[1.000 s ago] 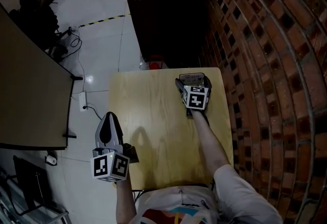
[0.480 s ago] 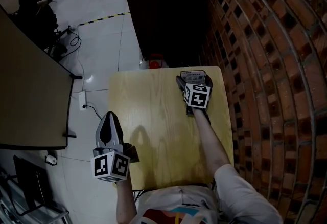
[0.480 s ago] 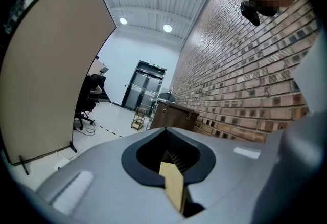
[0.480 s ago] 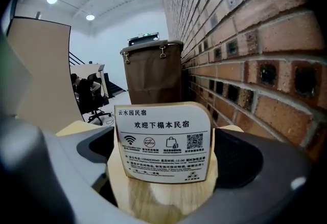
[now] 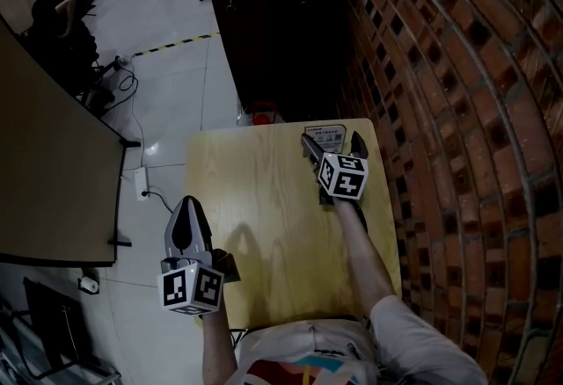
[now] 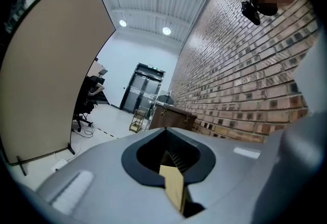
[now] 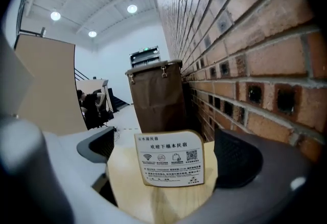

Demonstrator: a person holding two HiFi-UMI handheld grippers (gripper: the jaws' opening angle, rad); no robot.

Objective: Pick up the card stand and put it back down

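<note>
The card stand (image 5: pixel 325 134), a small white printed card on a wooden base, stands upright near the far right edge of the wooden table (image 5: pixel 264 216). My right gripper (image 5: pixel 334 148) is open, one finger on each side of the stand and apart from it. In the right gripper view the card stand (image 7: pixel 171 159) faces me between the spread jaws of the right gripper (image 7: pixel 168 166), with a gap on both sides. My left gripper (image 5: pixel 187 209) hangs shut and empty beside the table's left edge. The left gripper view shows the left gripper (image 6: pixel 168 159) with its jaws pressed together.
A brick wall (image 5: pixel 457 111) runs close along the table's right side. A dark brown bin (image 5: pixel 281 32) stands just beyond the table's far edge. On the left are a tan partition (image 5: pixel 44 163) and a cable with a power strip (image 5: pixel 143 181) on the tiled floor.
The right gripper's jaws have spread apart and it has drawn back a little toward me, leaving the card stand on the table. The left gripper has not moved.
</note>
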